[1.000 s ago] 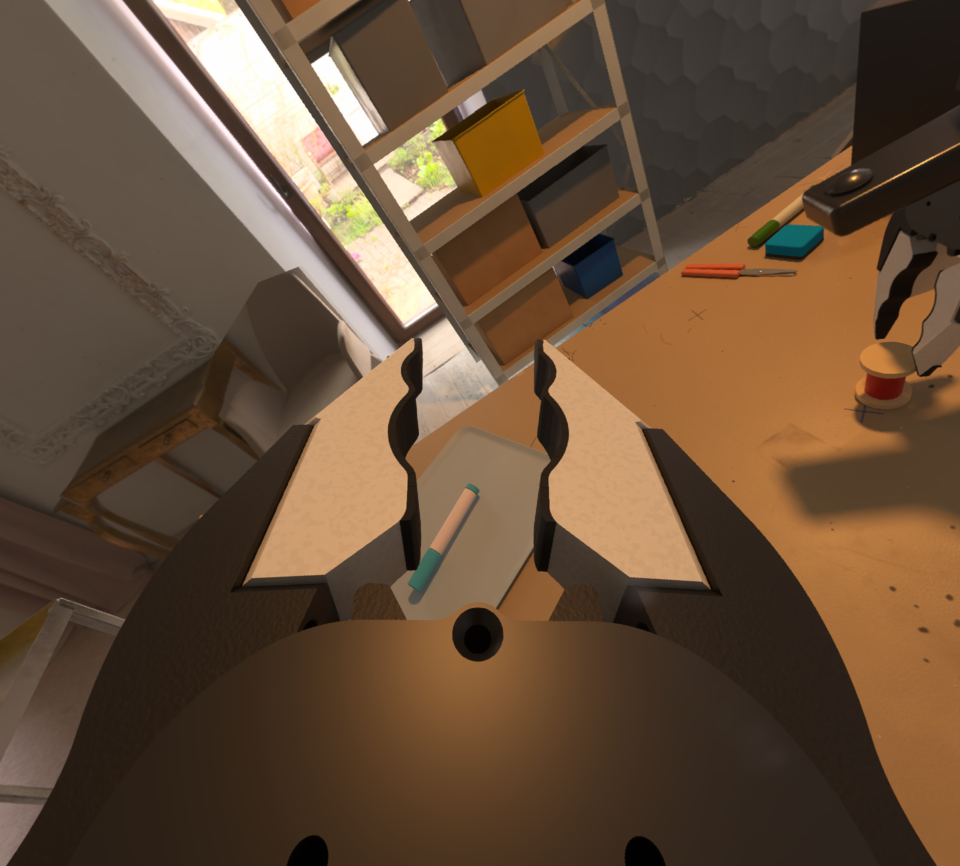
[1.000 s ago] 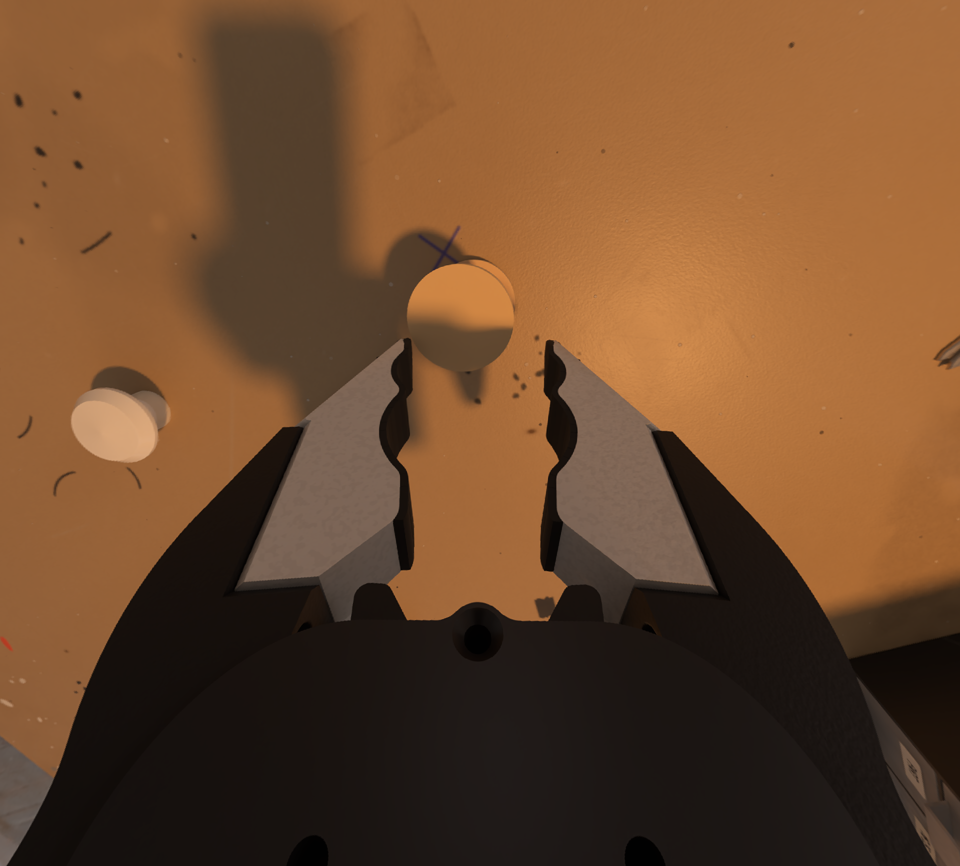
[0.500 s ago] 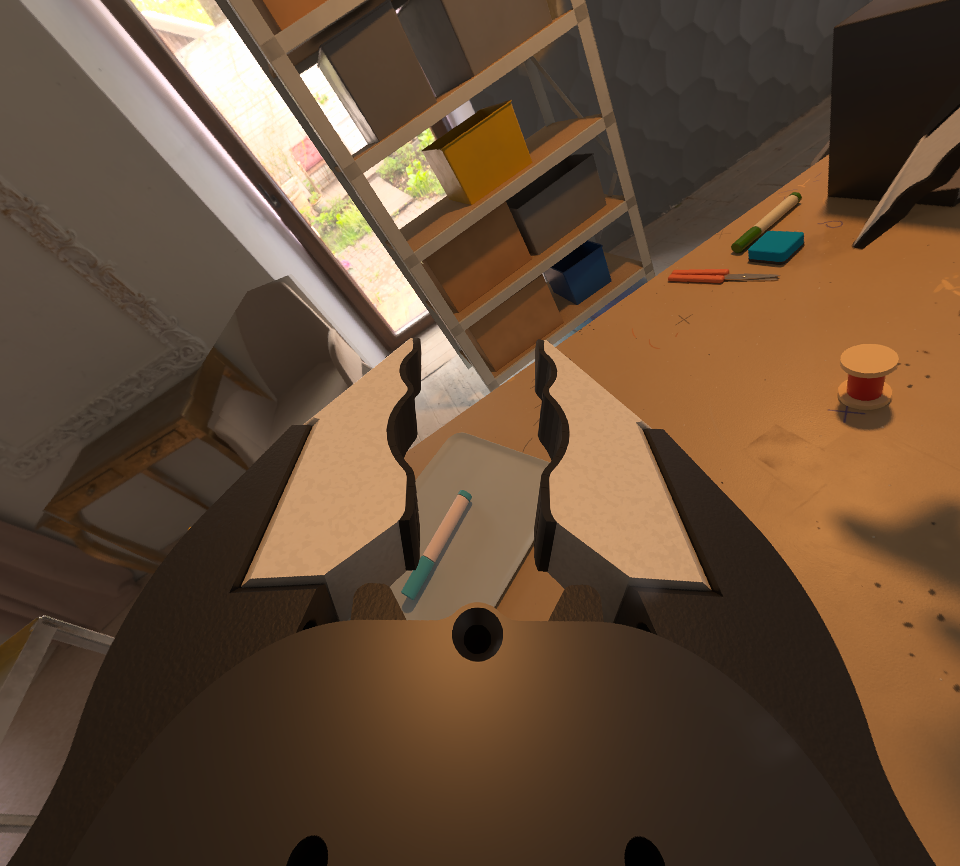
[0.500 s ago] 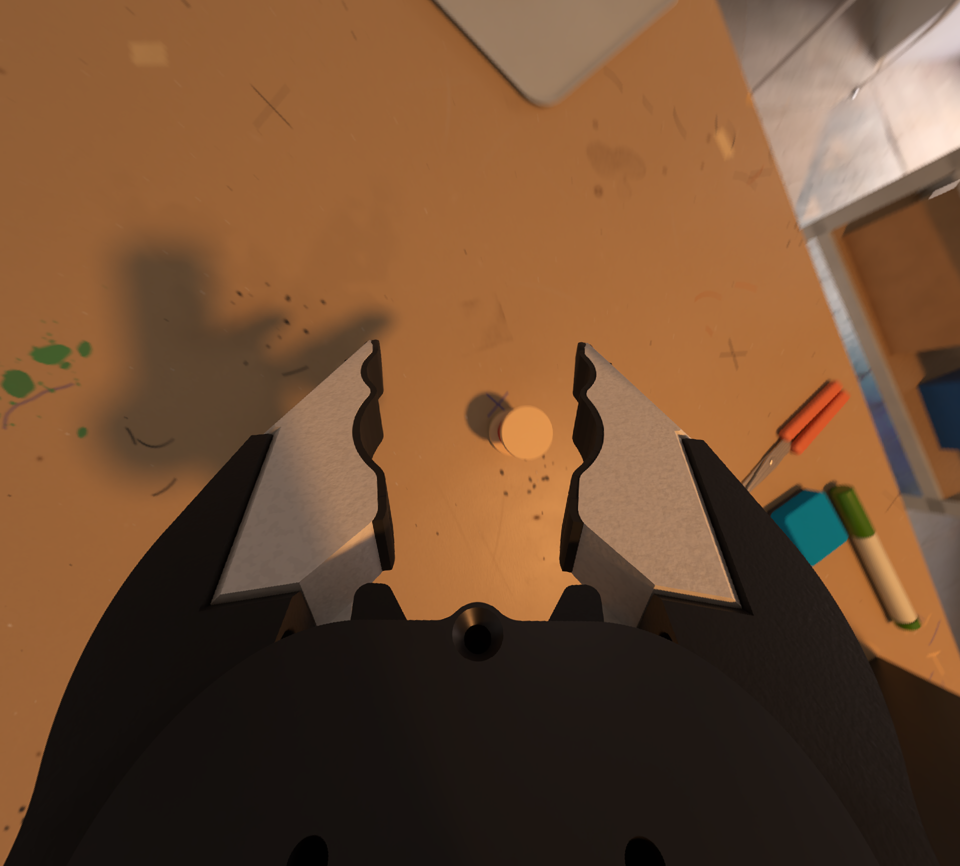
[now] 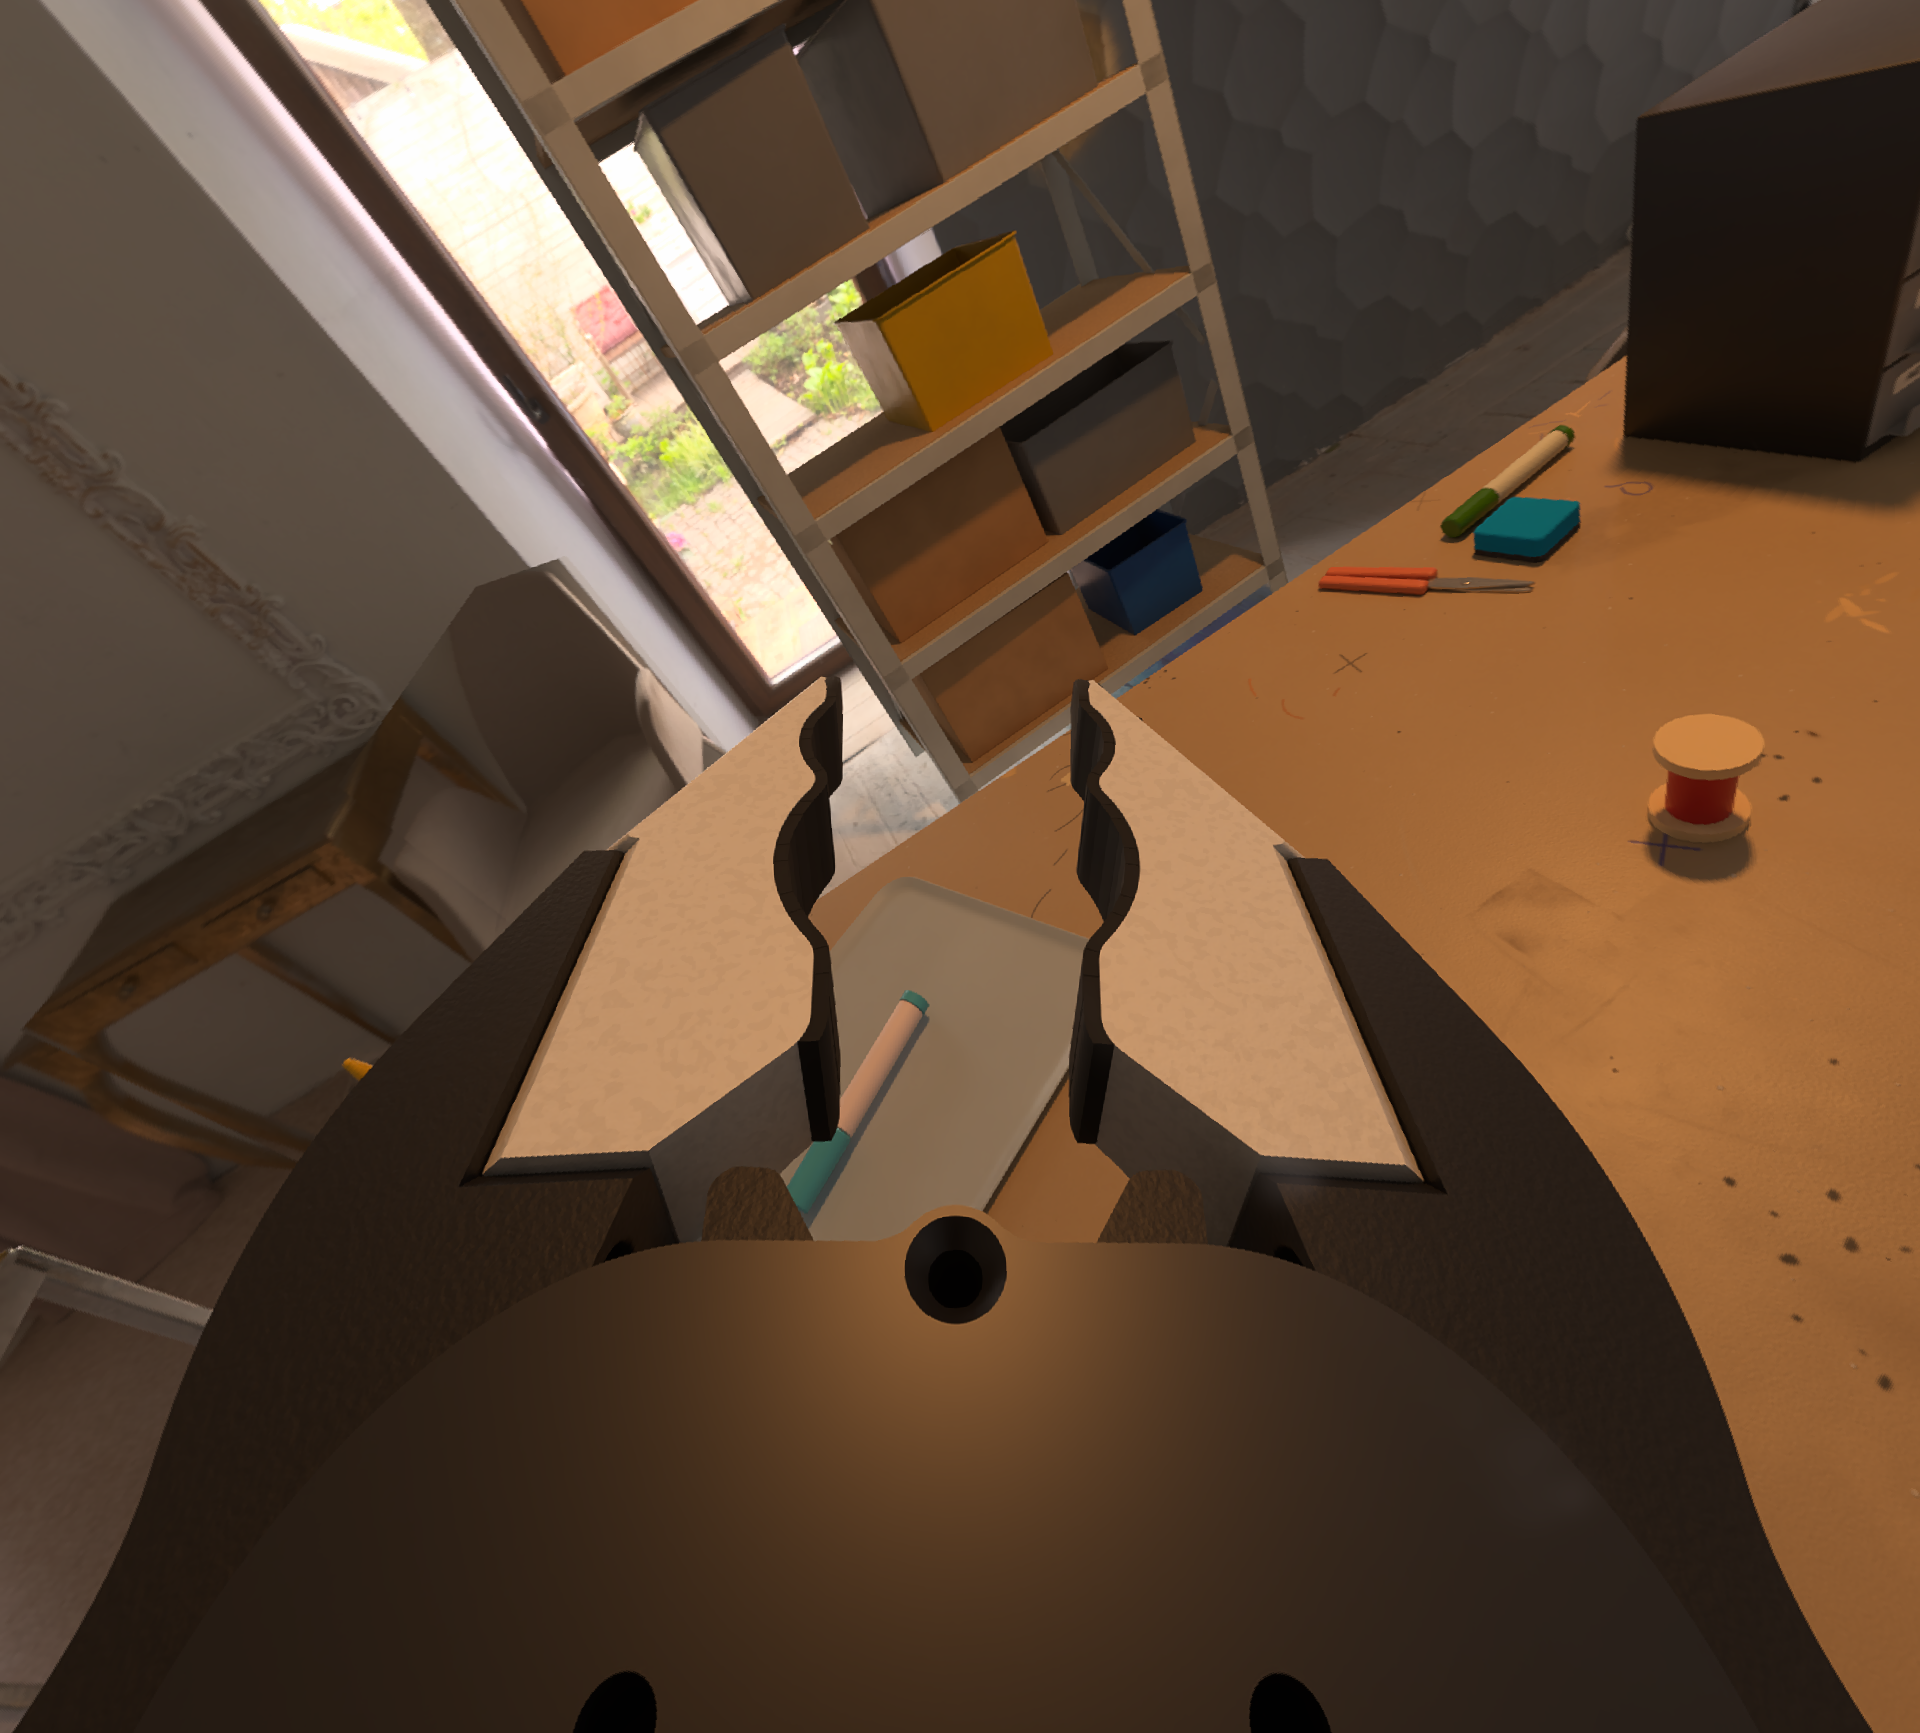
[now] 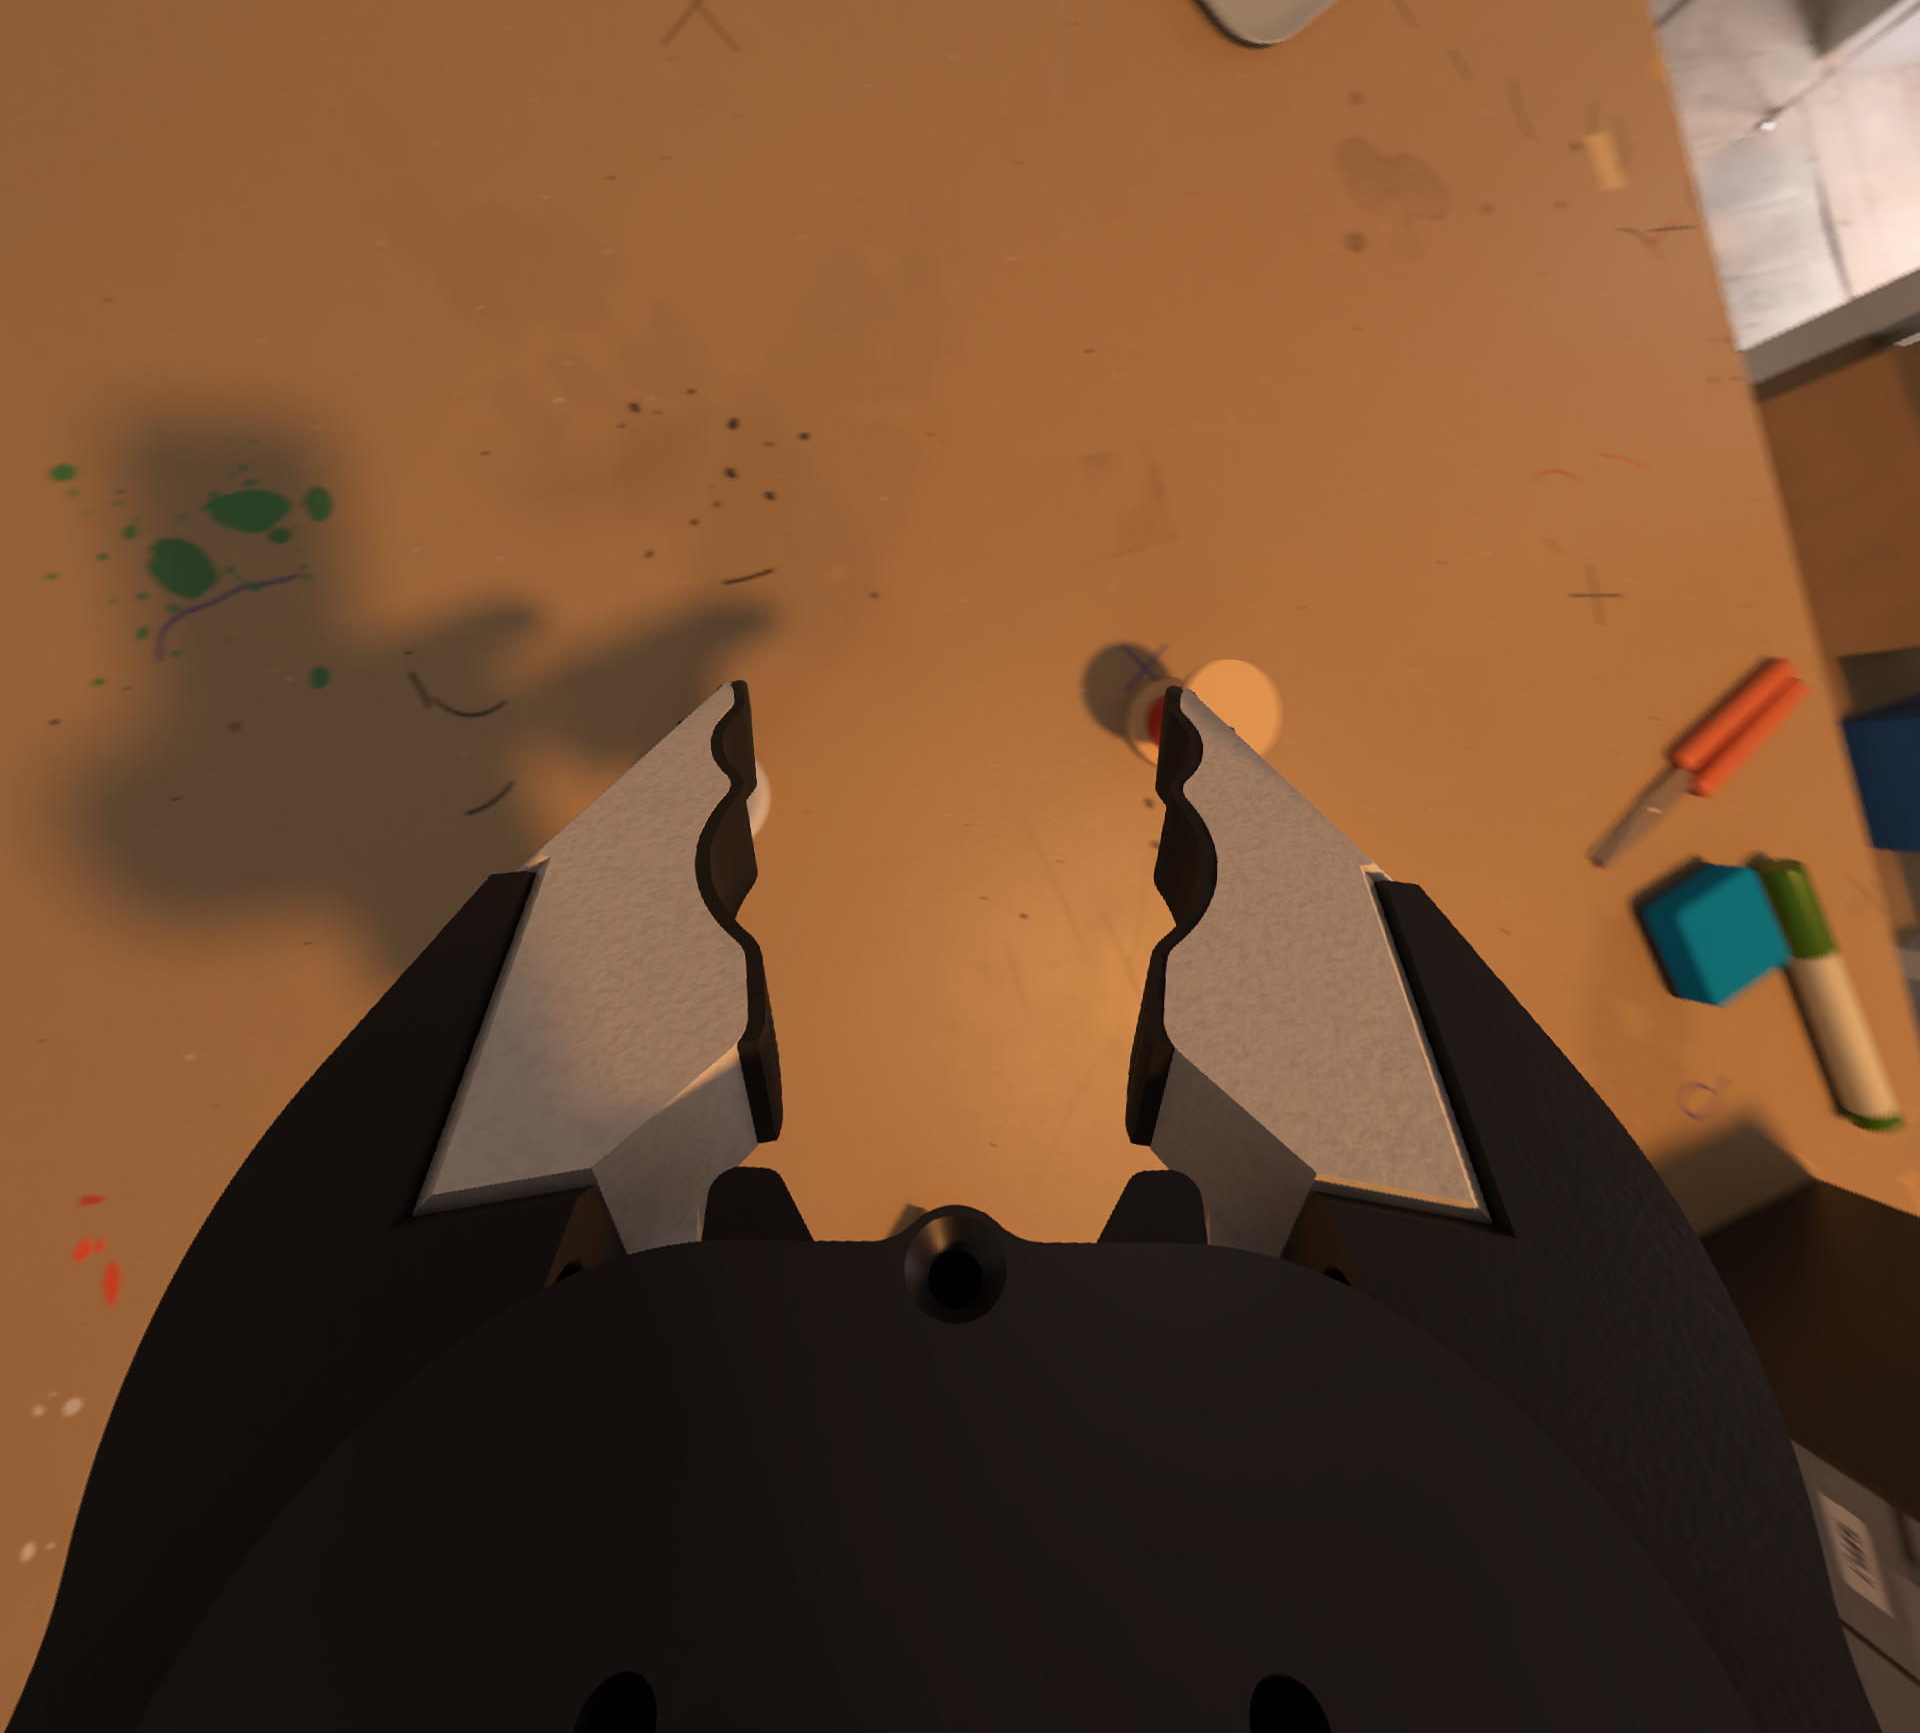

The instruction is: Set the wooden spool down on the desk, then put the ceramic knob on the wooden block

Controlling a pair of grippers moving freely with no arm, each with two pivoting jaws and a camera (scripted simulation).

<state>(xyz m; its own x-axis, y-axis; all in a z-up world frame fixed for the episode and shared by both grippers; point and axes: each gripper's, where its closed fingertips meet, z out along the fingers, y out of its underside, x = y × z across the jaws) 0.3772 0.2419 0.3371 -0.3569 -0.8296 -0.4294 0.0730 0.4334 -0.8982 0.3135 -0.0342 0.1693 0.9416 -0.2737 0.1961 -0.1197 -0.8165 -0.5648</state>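
The wooden spool [image 5: 1704, 781], wound with red thread, stands upright on the desk [image 5: 1558, 1112] at the right of the left wrist view. In the right wrist view it [image 6: 1231, 707] lies far below, just past my right fingertip. A sliver of the white ceramic knob [image 6: 762, 795] shows behind my left finger; the rest is hidden. My right gripper [image 6: 951, 696] is open and empty, high above the desk. My left gripper [image 5: 954, 696] is open and empty above a grey tray [image 5: 966, 956] holding a teal-capped marker [image 5: 868, 1086]. No wooden block is in view.
Orange-handled scissors [image 5: 1418, 582], a teal block [image 5: 1525, 527] and a green marker [image 5: 1507, 480] lie at the desk's far side; they also show at the right of the right wrist view [image 6: 1704, 753]. A dark box [image 5: 1777, 270] stands at the back right. A shelf rack [image 5: 935, 333] stands beyond the desk edge.
My right gripper let the spool stand on the desk, rose high above it and opened wider. It has left the left wrist view. The left gripper barely moved.
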